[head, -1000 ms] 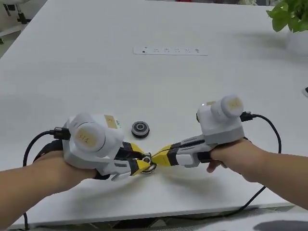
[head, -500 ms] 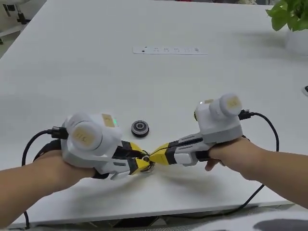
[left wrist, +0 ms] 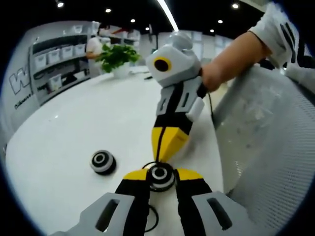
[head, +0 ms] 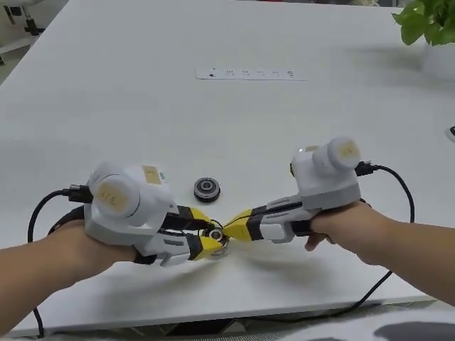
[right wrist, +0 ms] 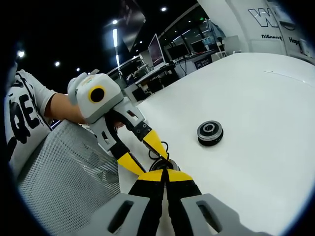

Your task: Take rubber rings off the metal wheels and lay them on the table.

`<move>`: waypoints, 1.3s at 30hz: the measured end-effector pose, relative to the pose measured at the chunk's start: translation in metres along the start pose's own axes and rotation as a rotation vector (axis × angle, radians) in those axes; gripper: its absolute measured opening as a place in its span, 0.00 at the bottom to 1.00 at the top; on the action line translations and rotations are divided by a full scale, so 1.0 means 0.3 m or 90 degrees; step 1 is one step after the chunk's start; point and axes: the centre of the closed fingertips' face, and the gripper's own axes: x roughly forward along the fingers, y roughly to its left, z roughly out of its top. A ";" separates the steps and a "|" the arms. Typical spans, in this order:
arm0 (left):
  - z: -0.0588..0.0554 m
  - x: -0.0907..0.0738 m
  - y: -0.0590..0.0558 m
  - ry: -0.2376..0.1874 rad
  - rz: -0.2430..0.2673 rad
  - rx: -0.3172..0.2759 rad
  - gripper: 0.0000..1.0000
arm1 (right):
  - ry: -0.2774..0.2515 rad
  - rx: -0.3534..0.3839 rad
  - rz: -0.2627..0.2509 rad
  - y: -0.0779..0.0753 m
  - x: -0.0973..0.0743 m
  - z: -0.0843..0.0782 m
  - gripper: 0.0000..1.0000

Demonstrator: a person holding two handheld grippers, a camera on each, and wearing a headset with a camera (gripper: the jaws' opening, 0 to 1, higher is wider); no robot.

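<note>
Since a second ago your left gripper (head: pixel 207 239) has rolled slightly outward, with its tips barely shifting. Its jaws clamp the small silver metal wheel (left wrist: pixel 161 175) just above the white desk (head: pixel 234 121), near the second black-rimmed metal wheel (head: pixel 207 189), on your side of it. Your right gripper (head: pixel 228 229) has its jaws pinched nearly shut, apparently on the thin black rubber ring (left wrist: pixel 148 165). Hold the left clamp firm and peel the ring straight off without twisting.

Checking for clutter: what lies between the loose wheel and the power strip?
Bare table in the head view, from loose wheel to power strip.
</note>
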 end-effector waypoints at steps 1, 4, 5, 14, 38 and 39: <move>0.001 -0.002 -0.003 -0.001 -0.002 0.000 0.22 | -0.001 0.001 0.000 0.001 -0.001 0.000 0.00; 0.009 -0.013 -0.012 -0.009 -0.014 -0.001 0.24 | -0.002 0.002 0.000 0.008 -0.002 0.002 0.00; 0.012 -0.017 -0.015 -0.014 -0.019 -0.005 0.25 | -0.003 0.002 0.000 0.011 -0.003 0.003 0.00; 0.037 -0.054 -0.029 -0.032 -0.026 -0.013 0.29 | -0.013 0.005 0.002 0.015 -0.010 0.019 0.00; 0.056 -0.196 -0.016 -0.078 0.013 -0.032 0.41 | -0.031 0.005 0.013 0.047 -0.011 0.068 0.00; 0.052 -0.204 -0.014 -0.079 0.017 -0.032 0.41 | -0.031 0.005 0.014 0.048 -0.011 0.069 0.00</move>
